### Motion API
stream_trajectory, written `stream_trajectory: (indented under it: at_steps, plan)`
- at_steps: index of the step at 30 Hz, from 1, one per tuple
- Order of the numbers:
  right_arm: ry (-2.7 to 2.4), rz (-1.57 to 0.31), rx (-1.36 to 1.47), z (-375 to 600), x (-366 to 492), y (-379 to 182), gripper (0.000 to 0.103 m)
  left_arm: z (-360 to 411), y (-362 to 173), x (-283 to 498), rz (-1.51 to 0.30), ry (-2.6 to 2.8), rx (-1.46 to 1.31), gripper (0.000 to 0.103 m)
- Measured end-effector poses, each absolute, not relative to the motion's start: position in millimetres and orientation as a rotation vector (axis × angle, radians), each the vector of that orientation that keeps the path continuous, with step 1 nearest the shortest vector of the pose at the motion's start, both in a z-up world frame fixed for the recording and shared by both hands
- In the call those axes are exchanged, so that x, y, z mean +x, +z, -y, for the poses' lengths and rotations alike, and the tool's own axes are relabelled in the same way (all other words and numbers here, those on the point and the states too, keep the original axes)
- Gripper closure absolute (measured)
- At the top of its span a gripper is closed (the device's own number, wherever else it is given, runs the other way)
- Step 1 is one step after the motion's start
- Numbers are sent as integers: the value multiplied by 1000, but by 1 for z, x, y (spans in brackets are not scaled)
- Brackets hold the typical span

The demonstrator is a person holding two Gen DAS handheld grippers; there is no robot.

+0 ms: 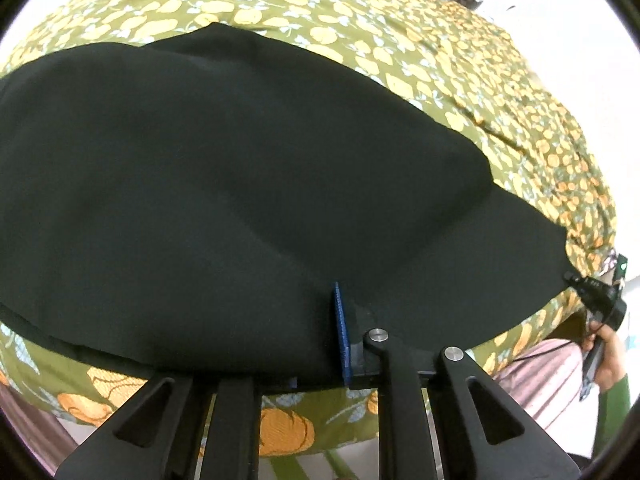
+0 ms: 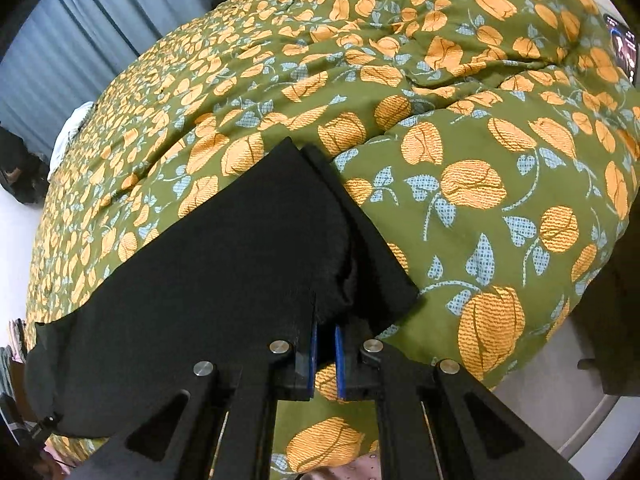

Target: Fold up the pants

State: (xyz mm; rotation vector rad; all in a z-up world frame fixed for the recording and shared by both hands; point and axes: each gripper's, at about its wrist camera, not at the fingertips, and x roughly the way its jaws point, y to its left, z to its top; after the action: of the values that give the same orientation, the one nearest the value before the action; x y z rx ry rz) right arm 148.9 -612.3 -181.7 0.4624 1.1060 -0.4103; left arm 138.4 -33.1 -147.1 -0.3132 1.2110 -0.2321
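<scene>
Black pants (image 1: 224, 184) flat on floral bedspread (image 2: 480, 128)

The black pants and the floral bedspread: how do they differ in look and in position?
The black pants are plain and dark; the floral bedspread is olive green with orange flowers and pale blue leaves. The pants lie on top, covering only part of the bedspread, which extends well beyond them. The pants lie fairly smooth; the bedspread shows deeper wrinkles. Both are soft fabric.
</scene>
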Motion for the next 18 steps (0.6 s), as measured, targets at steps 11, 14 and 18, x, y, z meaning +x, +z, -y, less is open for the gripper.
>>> stream_trajectory:
  at_steps: [11, 14, 18]
  plan:
    - [-419, -1123, 435, 608, 152, -184, 96, 41, -150, 134, -1232, -234, -253, 92]
    - [-424, -1133, 433, 608, 152, -185, 95, 39, -153, 135, -1259, -224, -274, 86]
    - [-440, -1105, 457, 611, 145, -180, 71, 34, -146, 126, -1312, -236, -243, 37]
